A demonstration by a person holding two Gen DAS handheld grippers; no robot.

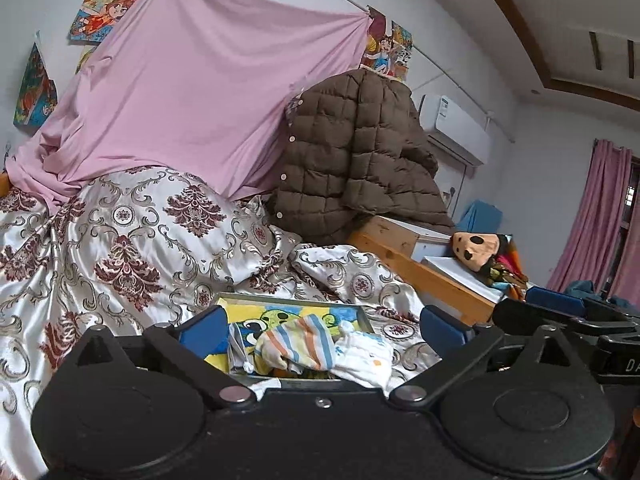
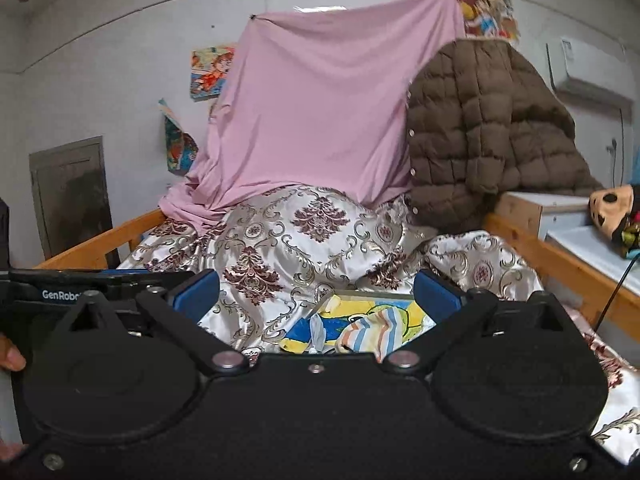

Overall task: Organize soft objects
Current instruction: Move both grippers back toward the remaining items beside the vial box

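Both grippers stand with their jaws spread wide, and neither has hold of anything.

From the left wrist, the left gripper (image 1: 324, 324) points across a bed covered with a silvery bedspread (image 1: 120, 240) patterned in dark red. Between its blue pads (image 1: 204, 330), but lower down and clear of them, lies a shallow tray (image 1: 366, 316) with a yellow and blue cartoon picture on its bottom. In the tray sits a small heap of soft things: a striped cloth (image 1: 304, 342) in orange, blue and cream at the middle, a white cloth (image 1: 366, 360) at the right, spilling over the near right corner, and a grey-white piece at the left. No pad touches any of them. The right gripper (image 1: 568, 312) shows at the right edge of this view, beside the left one.

From the right wrist, the right gripper (image 2: 316, 294) has the same tray (image 2: 324, 300) below its open jaws, toward the right pad. The striped cloth (image 2: 372, 330) lies in it, partly hidden by the gripper body. The left gripper (image 2: 104, 280) reaches in from the left, and fingertips (image 2: 12, 358) of a hand show at the left edge.

At the head of the bed a pink sheet (image 1: 192, 92) hangs from the wall, and a brown quilted jacket (image 1: 352, 152) is draped at its right. A stuffed toy (image 1: 480, 248) lies on a white ledge beyond the wooden bed rail (image 1: 420, 268).
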